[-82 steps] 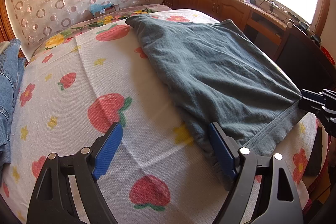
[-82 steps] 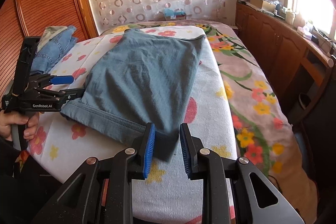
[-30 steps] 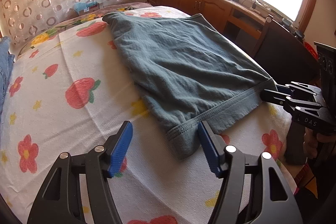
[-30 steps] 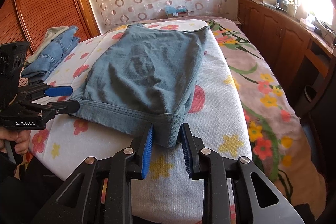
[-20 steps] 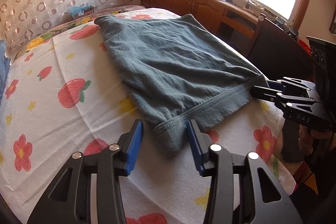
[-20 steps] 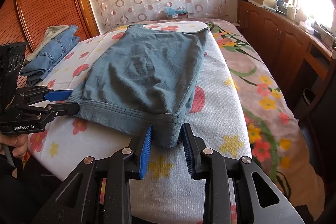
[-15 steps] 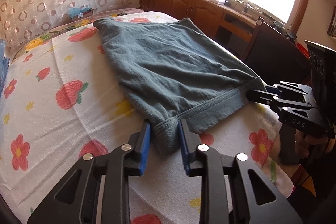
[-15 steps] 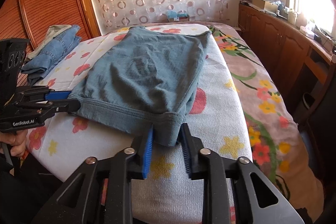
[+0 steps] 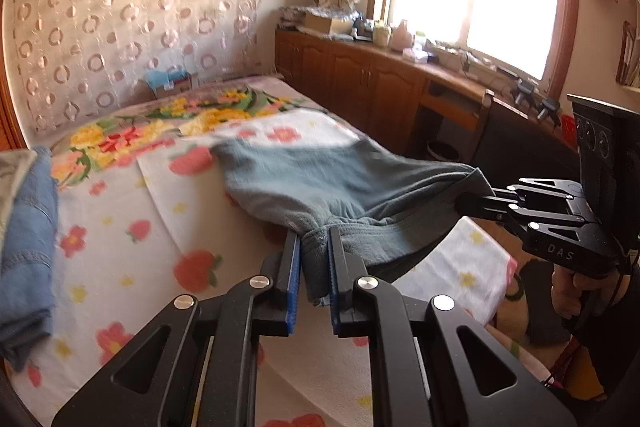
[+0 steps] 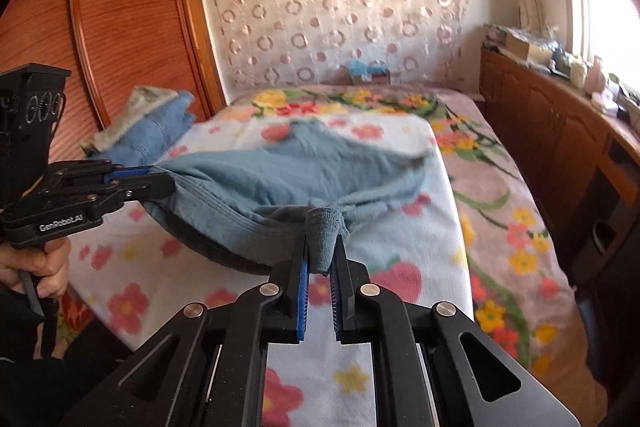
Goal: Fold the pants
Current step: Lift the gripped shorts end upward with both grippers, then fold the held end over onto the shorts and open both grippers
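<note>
The grey-blue pants [image 9: 340, 183] lie on the bed with their near hem lifted off the flowered sheet. My left gripper [image 9: 314, 243] is shut on the left corner of that hem. My right gripper [image 10: 322, 247] is shut on the right corner, where the cloth bunches between the blue pads. The pants [image 10: 280, 179] sag between the two grips, and the far end still rests on the bed. Each view shows the other gripper: the right one [image 9: 464, 201] holds its corner at the right edge, the left one [image 10: 160, 179] at the left.
Folded blue jeans [image 9: 28, 247] lie at the bed's left side, also in the right wrist view [image 10: 152, 135]. A wooden cabinet [image 9: 360, 83] with clutter runs under the window at right. A wooden wardrobe [image 10: 120, 19] stands left. A dark chair [image 9: 516, 147] is near the bed's right edge.
Both grippers have closed fully on the hem corners and risen, lifting the near end of the pants off the bed. The cloth is blurred with motion.
</note>
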{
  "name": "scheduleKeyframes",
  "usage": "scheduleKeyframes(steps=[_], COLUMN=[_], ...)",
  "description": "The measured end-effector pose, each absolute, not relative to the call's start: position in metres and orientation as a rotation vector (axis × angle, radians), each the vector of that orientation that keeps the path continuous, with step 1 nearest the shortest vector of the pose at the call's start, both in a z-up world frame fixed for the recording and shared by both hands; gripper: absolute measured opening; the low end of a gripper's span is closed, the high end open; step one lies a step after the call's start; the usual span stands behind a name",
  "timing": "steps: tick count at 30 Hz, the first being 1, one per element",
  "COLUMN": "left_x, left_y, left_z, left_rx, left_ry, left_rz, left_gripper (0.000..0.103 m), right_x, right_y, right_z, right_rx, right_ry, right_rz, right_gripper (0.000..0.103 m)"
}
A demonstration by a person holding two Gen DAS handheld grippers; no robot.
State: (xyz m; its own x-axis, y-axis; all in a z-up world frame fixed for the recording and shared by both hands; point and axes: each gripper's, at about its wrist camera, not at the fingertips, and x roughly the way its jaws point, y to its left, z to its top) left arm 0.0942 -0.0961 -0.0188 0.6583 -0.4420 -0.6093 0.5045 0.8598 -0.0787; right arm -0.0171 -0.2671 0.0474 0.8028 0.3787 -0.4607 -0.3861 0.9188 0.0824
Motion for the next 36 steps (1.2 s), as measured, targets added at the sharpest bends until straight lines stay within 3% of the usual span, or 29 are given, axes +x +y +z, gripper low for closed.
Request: scheduleKeyframes(steps=[11, 24, 28, 36], left_x=[0.096, 0.196, 0.189, 0.153], left_y=[-0.055, 0.005, 0.013, 0.003], left_z=[0.076, 0.111, 0.113, 0.033], left_rx=[0.070, 0.067, 0.060, 0.079], left_ry=[0.474, 0.441, 0.425, 0.546], left_rz=[-0.467, -0.259, -0.245, -0.274], left_gripper=[0.013, 0.013, 0.013, 0.013], right_x=[-0.016, 0.141, 0.142, 0.125], right_y=[-0.231, -0.178, -0.162, -0.153], right_z=[0.145, 0.196, 0.193, 0.108], right_rx=[-0.064, -0.095, -0.118, -0.183], right_ry=[0.314, 0.326, 0.318, 0.470], right_rz=[0.529, 0.552, 0.561, 0.584], right_gripper=[0.009, 0.009, 0.009, 0.009])
